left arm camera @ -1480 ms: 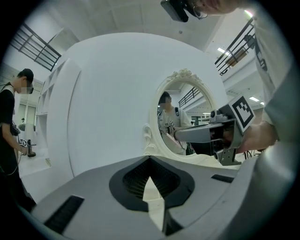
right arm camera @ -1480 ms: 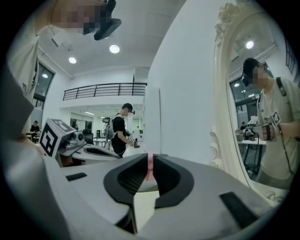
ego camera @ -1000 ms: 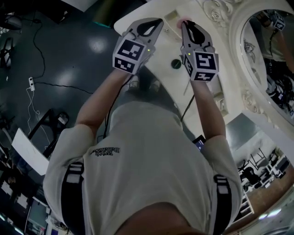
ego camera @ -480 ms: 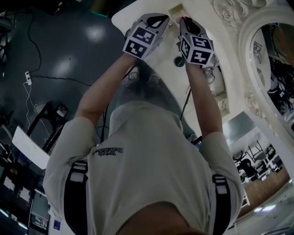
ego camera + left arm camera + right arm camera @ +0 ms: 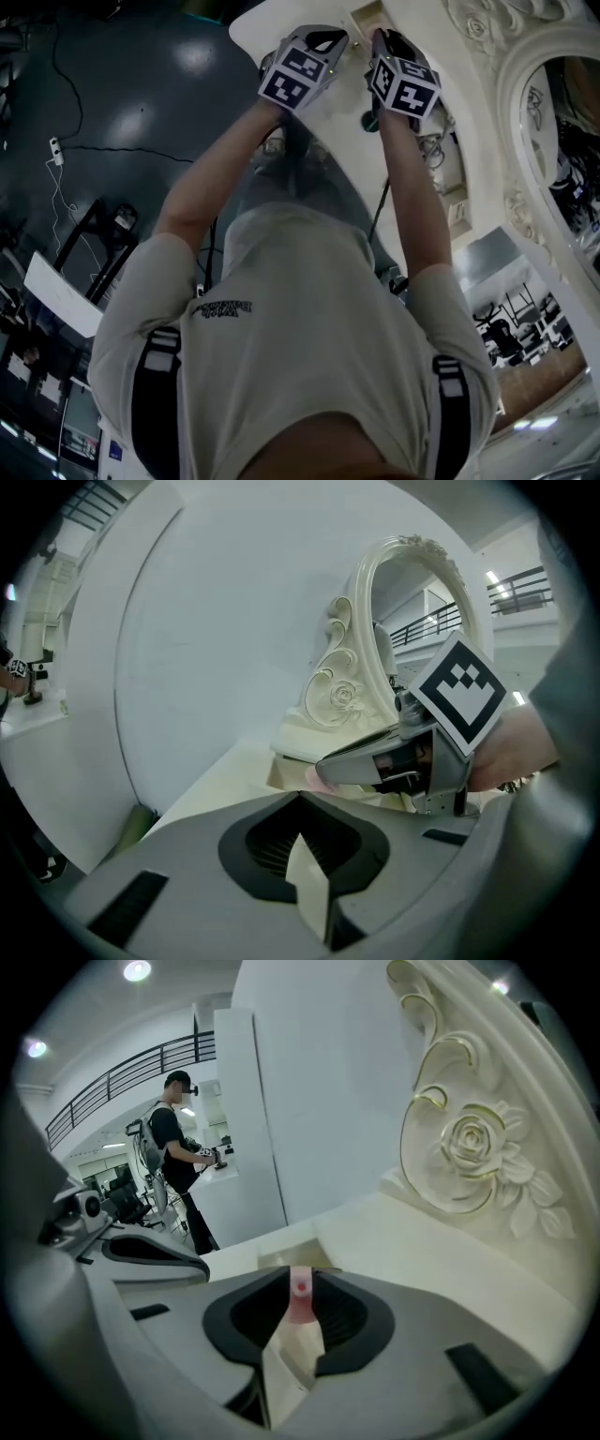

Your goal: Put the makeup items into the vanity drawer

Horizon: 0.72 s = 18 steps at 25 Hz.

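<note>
My right gripper (image 5: 381,39) reaches over the small open drawer (image 5: 366,17) at the back of the white vanity top (image 5: 323,127). A thin pink makeup stick with a red dot (image 5: 300,1290) stands between its fingertips, over the drawer's tan opening (image 5: 292,1258). Its jaws have just been opening, and the stick is still in the gap. My left gripper (image 5: 325,41) hovers just left of it, shut with nothing in it. In the left gripper view the right gripper (image 5: 323,772) shows with the pink tip (image 5: 310,778) at the drawer.
The ornate mirror frame (image 5: 525,122) rises right of the drawer, its rose carving (image 5: 478,1157) close beside my right gripper. A dark round jar (image 5: 368,120) sits on the vanity top under my right wrist. A person (image 5: 173,1143) stands far off by a white wall.
Both grippers have moved forward and down toward the drawer at the vanity's back. The right gripper's cube has rolled. The pink stick has stayed at its tips.
</note>
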Each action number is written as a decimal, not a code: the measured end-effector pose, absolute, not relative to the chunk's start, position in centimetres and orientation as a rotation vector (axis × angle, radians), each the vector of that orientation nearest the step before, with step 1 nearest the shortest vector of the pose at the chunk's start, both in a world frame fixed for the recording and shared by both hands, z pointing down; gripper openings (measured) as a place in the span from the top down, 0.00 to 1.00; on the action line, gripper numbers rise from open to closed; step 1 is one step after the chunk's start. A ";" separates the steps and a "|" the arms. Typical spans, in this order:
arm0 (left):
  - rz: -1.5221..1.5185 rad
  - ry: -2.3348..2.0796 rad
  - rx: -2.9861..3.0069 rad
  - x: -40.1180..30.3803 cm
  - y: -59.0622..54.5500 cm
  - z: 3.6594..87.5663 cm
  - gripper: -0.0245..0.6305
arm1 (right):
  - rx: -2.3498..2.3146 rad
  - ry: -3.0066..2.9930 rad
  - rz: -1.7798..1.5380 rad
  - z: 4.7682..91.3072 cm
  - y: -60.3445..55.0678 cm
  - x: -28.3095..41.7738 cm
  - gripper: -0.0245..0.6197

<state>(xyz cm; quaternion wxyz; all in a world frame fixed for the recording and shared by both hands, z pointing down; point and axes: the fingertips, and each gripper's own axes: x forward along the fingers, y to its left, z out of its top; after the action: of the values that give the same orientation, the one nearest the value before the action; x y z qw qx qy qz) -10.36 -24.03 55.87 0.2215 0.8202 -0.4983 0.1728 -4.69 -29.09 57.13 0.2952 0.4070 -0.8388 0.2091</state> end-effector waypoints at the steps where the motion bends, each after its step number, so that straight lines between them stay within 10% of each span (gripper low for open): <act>1: 0.476 -1.375 2.267 -10.3 -24.0 55.9 0.94 | 1.087 -2.233 0.554 57.1 -29.0 -4.6 0.84; 18: 0.476 -1.368 2.263 -10.3 -23.1 55.5 0.94 | 1.073 -2.245 0.555 57.0 -27.8 -4.4 0.80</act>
<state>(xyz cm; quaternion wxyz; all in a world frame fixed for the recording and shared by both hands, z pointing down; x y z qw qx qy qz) -10.34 -23.09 55.48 0.2255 0.8205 -0.4961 0.1728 -4.38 -27.81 57.04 0.2917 0.4026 -0.8422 0.2084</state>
